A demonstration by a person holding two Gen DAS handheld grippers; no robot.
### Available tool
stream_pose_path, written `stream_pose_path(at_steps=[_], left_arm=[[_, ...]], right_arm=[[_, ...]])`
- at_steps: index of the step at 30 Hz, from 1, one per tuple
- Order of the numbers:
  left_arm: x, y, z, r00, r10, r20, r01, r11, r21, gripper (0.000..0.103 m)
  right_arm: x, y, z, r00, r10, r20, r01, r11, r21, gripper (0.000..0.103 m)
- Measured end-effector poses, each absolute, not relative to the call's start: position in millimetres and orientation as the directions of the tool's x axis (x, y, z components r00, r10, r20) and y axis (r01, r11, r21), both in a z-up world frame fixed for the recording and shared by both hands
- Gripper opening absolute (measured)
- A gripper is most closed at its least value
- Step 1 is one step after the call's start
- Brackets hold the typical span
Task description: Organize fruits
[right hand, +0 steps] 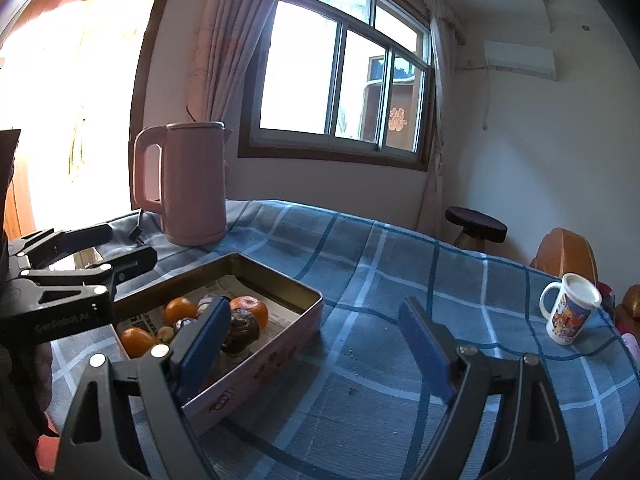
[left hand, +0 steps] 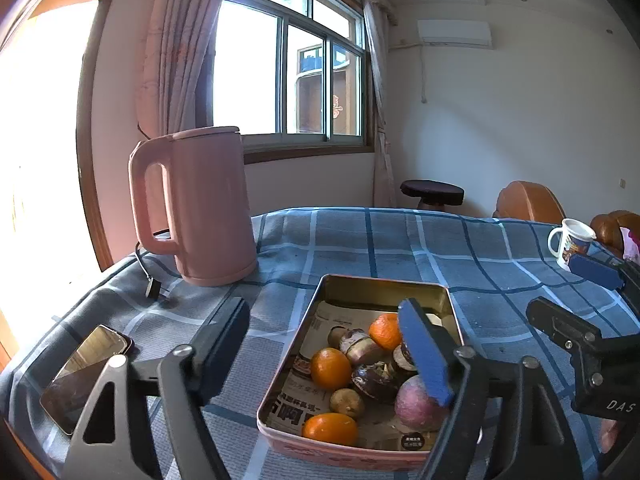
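Note:
A rectangular tin (left hand: 384, 282) lined with newspaper sits on the blue checked tablecloth. It holds three oranges (left hand: 331, 368), dark mangosteens (left hand: 376, 380), a pinkish round fruit (left hand: 416, 400) and a small brown one. My left gripper (left hand: 322, 308) hovers open over the tin's near half. Its right pad is above the pink fruit and grips nothing. My right gripper (right hand: 314, 304) stands open just right of the tin (right hand: 260, 364), with only cloth between its fingers. The right wrist view shows the oranges (right hand: 180, 310), a mangosteen (right hand: 242, 330) and the left gripper (right hand: 128, 244) at the left.
A pink kettle (left hand: 204, 208) stands behind the tin on the left, its plug and cord (left hand: 152, 288) lying beside it. A phone (left hand: 84, 372) lies near the left table edge. A printed mug (right hand: 570, 310) stands far right. Chairs and a stool sit beyond the table.

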State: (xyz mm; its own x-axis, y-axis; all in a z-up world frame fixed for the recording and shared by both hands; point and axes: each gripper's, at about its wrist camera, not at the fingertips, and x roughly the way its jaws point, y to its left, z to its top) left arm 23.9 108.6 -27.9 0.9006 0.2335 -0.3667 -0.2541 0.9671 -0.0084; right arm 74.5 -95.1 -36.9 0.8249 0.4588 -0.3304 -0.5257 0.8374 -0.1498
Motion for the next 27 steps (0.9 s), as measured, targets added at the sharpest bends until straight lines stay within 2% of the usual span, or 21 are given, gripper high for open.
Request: stream_pose_path(at_steps=[2,21,27], left_arm=[[23,107,-27,0.9,0.242,-0.362,-0.26,0.966,-0.001,0.086],[23,95,-28,0.907,0.234,-0.351,-0.241,0.97,0.023,0.087],[23,93,-27,0.908,0.232,-0.35,-0.238,0.971,0.025,0.087]], right_arm=[[74,-96,-36,0.826,0.458,-0.328,-0.524,0.838,-0.15,0.088],[77,-110,-42,0.838,0.433,-0.334,-0.497,0.857,-0.138,0.088],[82,-119,-44,0.843,0.417,-0.339,-0.479,0.869,-0.124,0.093]])
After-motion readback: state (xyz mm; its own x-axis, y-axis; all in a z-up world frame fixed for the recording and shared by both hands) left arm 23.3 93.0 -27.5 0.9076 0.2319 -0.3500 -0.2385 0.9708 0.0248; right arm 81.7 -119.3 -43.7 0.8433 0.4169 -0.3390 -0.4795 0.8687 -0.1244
